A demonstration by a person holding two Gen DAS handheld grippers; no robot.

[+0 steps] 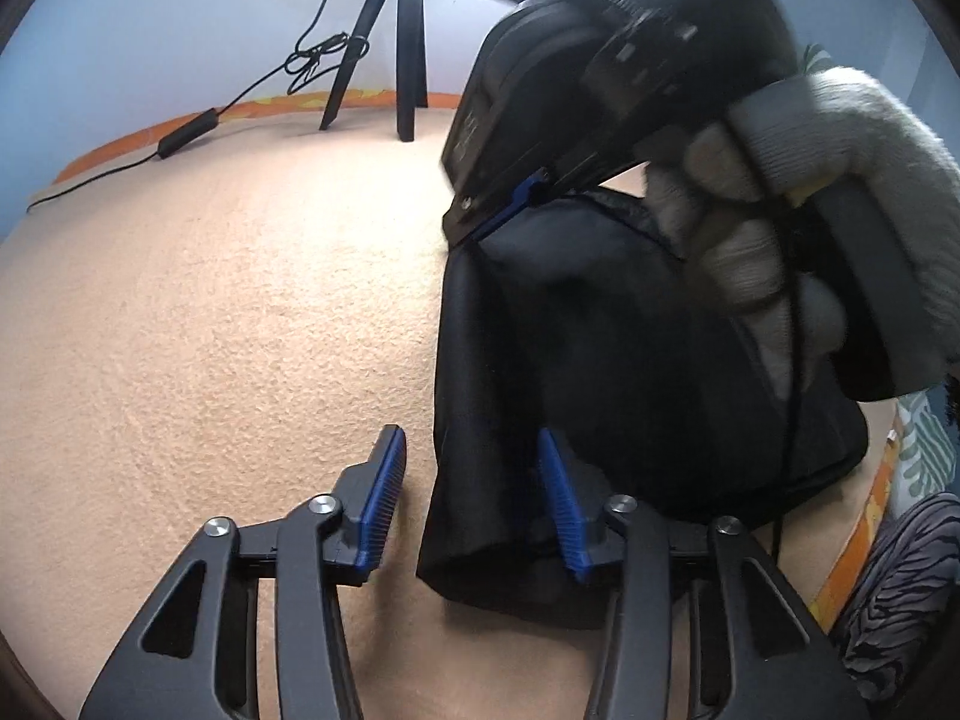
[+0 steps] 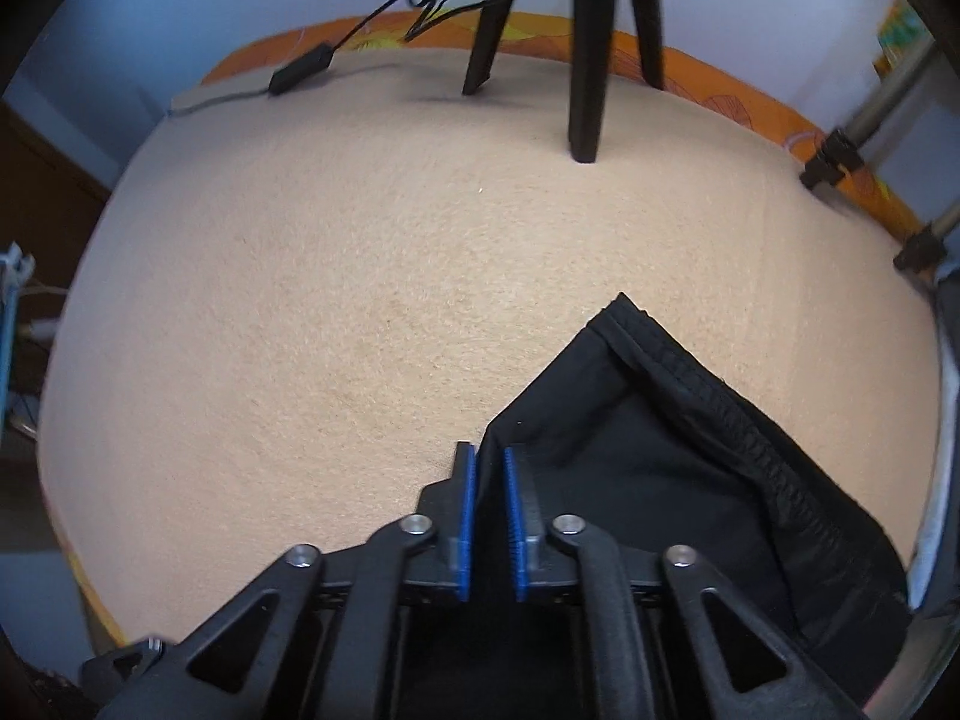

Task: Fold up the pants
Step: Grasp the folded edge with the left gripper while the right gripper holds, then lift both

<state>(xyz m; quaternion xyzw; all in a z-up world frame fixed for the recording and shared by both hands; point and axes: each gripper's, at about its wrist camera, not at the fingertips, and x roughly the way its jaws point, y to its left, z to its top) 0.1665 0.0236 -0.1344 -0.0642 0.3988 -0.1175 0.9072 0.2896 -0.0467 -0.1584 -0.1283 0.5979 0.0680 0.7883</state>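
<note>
Pinching a fold of the black pants (image 2: 690,480) at lower centre, the right gripper (image 2: 491,516) stands clamped on cloth. The left gripper (image 1: 474,498), low in its view, gapes apart astride the pants' near edge, gripping nothing. The pants look partly folded, with more folding left. Bare mat (image 2: 360,300) lies open up to the tripod (image 2: 585,60) at the top.

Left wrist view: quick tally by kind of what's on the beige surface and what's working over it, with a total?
Black pants: 1
Black tripod: 1
Black cable with inline box: 1
Handheld grippers: 2, the left gripper with jaws open astride the pants' edge, the right gripper shut on the pants' top edge
Gloved hand: 1
Total: 6
</note>
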